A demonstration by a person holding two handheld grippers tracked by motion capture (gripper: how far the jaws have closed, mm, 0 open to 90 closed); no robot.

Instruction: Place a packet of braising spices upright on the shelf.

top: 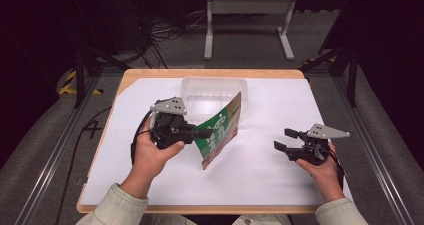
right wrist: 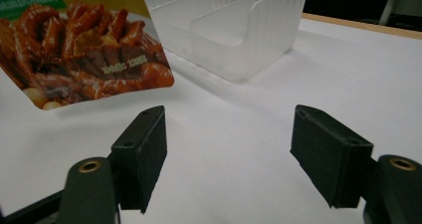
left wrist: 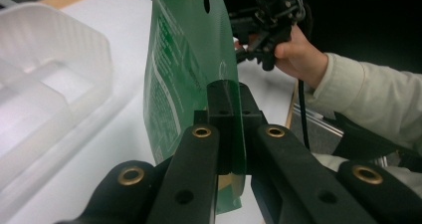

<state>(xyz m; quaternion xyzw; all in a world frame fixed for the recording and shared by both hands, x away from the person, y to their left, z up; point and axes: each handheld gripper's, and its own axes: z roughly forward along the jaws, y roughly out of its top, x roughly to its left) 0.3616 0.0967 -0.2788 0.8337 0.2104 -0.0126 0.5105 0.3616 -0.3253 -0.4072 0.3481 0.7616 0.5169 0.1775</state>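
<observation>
The left gripper [top: 202, 133] pinches the green food pouch [top: 221, 130] by its edge, long axis upright, just in front of the clear plastic bin [top: 192, 85], while the right gripper [top: 286, 140] waits farther off with jaws wide and empty.

**Quick count of what's on the table**

One flat snack pouch [top: 220, 132], green on one side with a food photo on the other. One clear plastic bin [top: 214, 92] near the far edge of the white sheet [top: 280, 180], split into compartments inside. Two handheld grippers: a left gripper [top: 202, 133] and a right gripper [top: 283, 140]. One wooden table [top: 150, 74] under it all.
</observation>
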